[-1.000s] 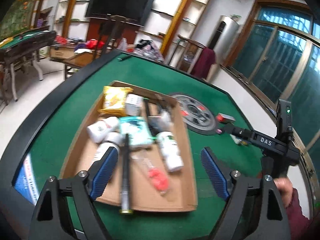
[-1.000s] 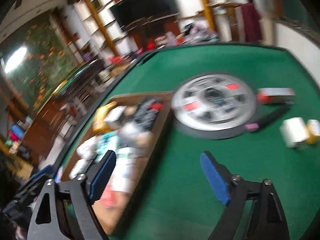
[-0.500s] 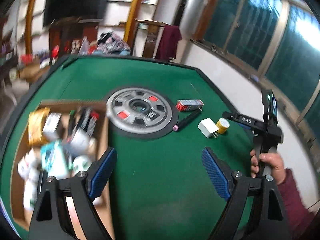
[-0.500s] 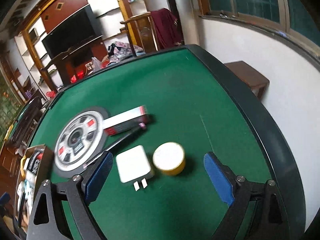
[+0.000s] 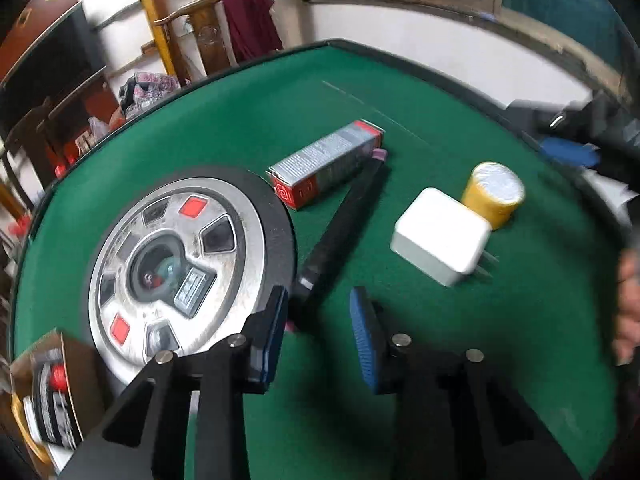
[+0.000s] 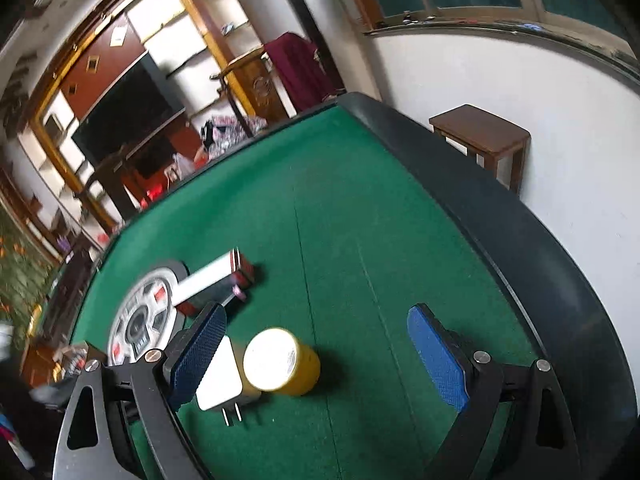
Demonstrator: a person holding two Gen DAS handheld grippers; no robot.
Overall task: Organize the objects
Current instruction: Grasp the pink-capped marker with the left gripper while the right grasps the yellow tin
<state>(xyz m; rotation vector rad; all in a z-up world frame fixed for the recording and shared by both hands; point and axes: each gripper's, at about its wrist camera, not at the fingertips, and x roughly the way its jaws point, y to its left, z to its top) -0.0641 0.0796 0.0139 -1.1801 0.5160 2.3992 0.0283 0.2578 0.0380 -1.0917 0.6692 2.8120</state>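
The left gripper (image 5: pixel 318 320) tilts steeply down at the green table (image 5: pixel 500 340); its jaws have just been closing, and the near tip of the black pen (image 5: pixel 340 232) lies between them, ungripped. The right gripper (image 6: pixel 316 354) angles down with jaws wide, straddling the yellow jar (image 6: pixel 282 362). The white charger (image 6: pixel 220 378) touches the jar's left; the red-and-grey box (image 5: pixel 326 162) lies farther off.

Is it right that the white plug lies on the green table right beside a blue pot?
Not quite: the pot is yellow, not blue, with a pale top. The right wrist view shows it clearly. The rest holds: the white plug lies on the green table right beside it.
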